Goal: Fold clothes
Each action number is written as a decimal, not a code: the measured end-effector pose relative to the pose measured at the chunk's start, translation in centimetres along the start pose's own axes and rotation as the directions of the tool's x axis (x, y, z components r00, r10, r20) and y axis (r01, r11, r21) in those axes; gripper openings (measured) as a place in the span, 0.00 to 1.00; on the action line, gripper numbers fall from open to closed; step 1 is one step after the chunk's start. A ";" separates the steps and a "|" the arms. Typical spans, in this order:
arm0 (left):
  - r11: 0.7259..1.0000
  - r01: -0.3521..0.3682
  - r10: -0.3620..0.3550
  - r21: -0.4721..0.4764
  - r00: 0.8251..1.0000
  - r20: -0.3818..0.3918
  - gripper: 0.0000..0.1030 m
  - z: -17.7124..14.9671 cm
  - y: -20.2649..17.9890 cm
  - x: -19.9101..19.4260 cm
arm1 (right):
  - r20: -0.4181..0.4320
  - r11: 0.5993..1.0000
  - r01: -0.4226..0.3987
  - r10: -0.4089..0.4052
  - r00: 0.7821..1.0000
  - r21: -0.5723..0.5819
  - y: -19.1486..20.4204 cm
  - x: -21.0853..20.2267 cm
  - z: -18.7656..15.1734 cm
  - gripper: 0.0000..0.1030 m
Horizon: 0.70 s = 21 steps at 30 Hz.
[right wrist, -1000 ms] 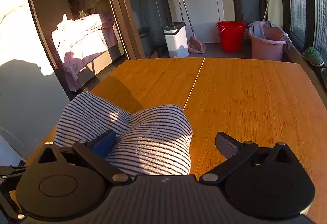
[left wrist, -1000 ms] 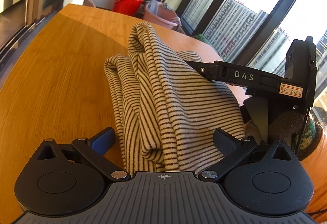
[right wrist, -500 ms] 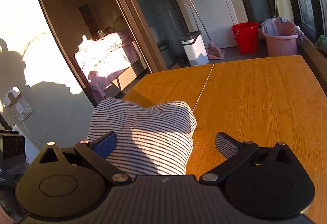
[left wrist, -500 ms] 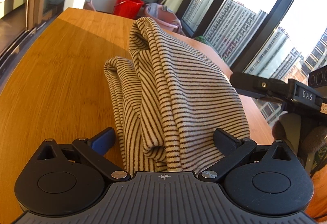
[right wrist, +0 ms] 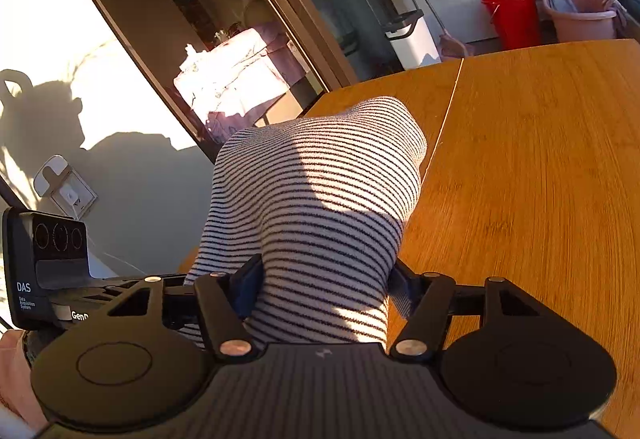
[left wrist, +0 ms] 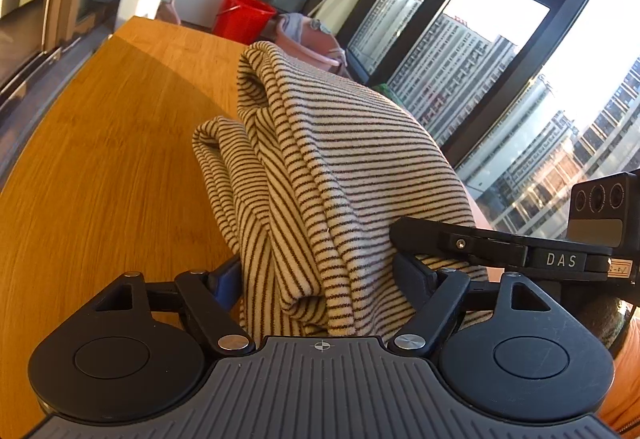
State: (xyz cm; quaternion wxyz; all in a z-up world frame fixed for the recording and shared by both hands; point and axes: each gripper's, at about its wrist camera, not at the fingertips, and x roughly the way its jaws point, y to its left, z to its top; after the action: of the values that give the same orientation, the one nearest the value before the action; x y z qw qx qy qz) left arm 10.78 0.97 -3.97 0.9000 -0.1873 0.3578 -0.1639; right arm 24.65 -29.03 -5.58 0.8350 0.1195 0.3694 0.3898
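A cream garment with thin dark stripes (left wrist: 340,175) lies bunched in a tall hump on the wooden table (left wrist: 100,179). My left gripper (left wrist: 320,275) has its jaws closing, and both pads touch the folds between them. From the right, the finger of my right gripper (left wrist: 404,235) reaches against the same cloth. In the right wrist view the striped garment (right wrist: 320,199) rises between the fingers of my right gripper (right wrist: 324,291), whose jaws are closing with both pads pressed on the fabric. The left gripper's camera housing (right wrist: 44,251) shows at the far left.
Beyond the table's far end stand a red bucket (right wrist: 510,15), a pink basin (right wrist: 580,15) with laundry and a white bin (right wrist: 412,35). Tall windows (left wrist: 500,79) run along the right. The table's bare wood (right wrist: 540,179) stretches right of the garment.
Both grippers' jaws have narrowed onto the cloth. The right gripper has swung left and its finger is back against the garment's right side. The hump stands taller between the fingers.
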 end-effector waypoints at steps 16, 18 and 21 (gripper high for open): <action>0.985 -0.172 0.169 0.014 0.976 0.138 0.72 13.3 7.9 5.2 | 0.041 0.991 0.036 -0.031 0.999 -0.130 2.6 14.5 13.5 0.58; 0.982 -0.190 0.190 -0.011 0.976 0.107 0.72 12.9 9.5 6.1 | -0.006 0.987 0.094 -0.096 0.995 -0.131 2.1 17.1 12.6 0.64; 0.986 -0.155 0.161 -0.059 0.981 0.112 0.79 12.5 10.8 5.3 | 0.014 0.994 0.067 -0.066 0.998 -0.091 1.3 16.8 12.1 0.64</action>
State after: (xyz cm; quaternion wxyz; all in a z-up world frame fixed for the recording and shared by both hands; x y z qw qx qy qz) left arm 24.95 10.92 -3.54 0.9245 -0.1900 0.3227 -0.0716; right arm 39.61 -14.72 -5.29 0.8541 0.0709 0.3506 0.3776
